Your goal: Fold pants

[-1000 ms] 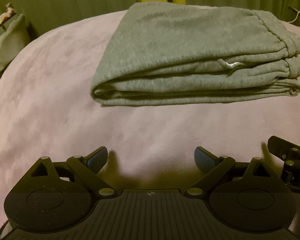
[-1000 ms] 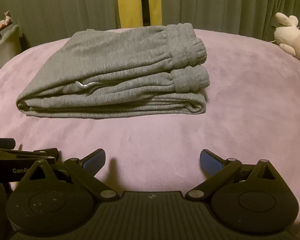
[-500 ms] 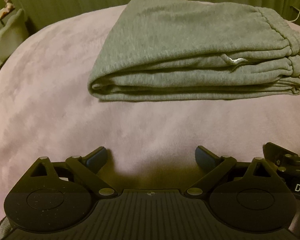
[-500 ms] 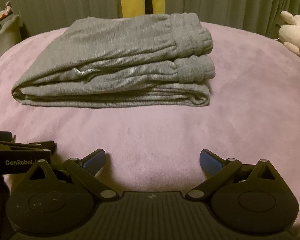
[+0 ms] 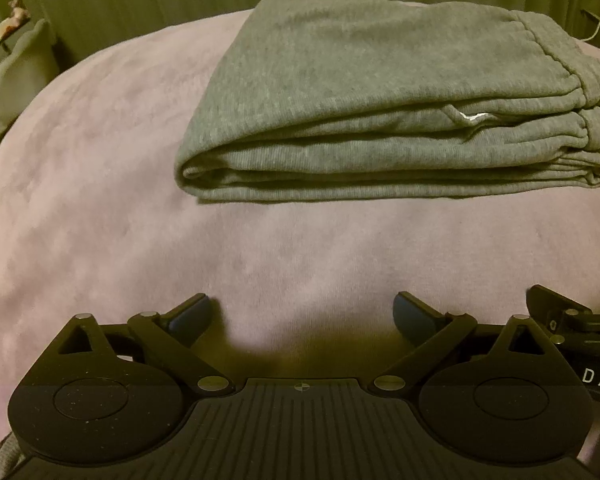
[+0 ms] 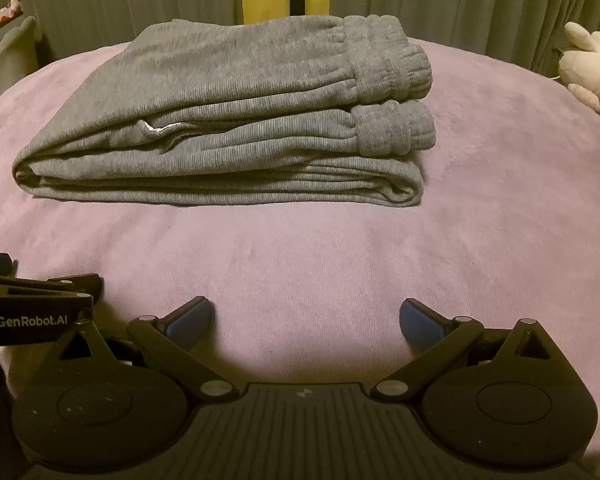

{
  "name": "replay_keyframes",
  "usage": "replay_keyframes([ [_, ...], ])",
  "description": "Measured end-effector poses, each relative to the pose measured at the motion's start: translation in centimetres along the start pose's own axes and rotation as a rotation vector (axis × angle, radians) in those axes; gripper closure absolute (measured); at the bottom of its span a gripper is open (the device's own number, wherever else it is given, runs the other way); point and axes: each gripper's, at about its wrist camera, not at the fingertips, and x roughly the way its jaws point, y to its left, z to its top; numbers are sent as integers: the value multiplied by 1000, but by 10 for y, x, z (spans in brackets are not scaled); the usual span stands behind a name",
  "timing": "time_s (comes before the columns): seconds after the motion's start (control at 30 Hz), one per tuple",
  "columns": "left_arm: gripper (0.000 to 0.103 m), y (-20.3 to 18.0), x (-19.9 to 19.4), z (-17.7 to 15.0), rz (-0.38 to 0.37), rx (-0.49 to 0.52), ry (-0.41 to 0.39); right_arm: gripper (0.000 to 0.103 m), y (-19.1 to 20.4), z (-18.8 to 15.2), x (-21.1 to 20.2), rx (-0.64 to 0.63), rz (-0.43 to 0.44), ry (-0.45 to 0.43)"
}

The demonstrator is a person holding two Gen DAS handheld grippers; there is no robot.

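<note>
Pants [image 5: 384,120] lie folded at upper frame, long axis left-right, apart from the spread, empty left gripper [image 5: 302,316] and right gripper [image 6: 304,320].

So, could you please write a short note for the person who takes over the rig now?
Left hand-held gripper: open, empty, above the blanket, short of the pants.
Right hand-held gripper: open, empty, beside the left one.
Grey pants: lying folded in a compact stack on the pink blanket, waistband and cuffs at the right end; neither gripper touches them.
Done: the folding looks complete.
Left: probably nothing; perhaps only check that the edges are tidy.
</note>
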Motion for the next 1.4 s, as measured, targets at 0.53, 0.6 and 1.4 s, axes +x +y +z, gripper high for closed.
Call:
replay_keyframes([
  [0.53,0,1,2,-1,9,9,-3,2,0,0,2,-1,-2,3],
  [0.6,0,1,3,-1,12,10,-4,2,0,0,2,-1,-2,4],
  [1.4,0,1,3,-2,18,16,-6,2,0,0,2,-2,-1,4],
])
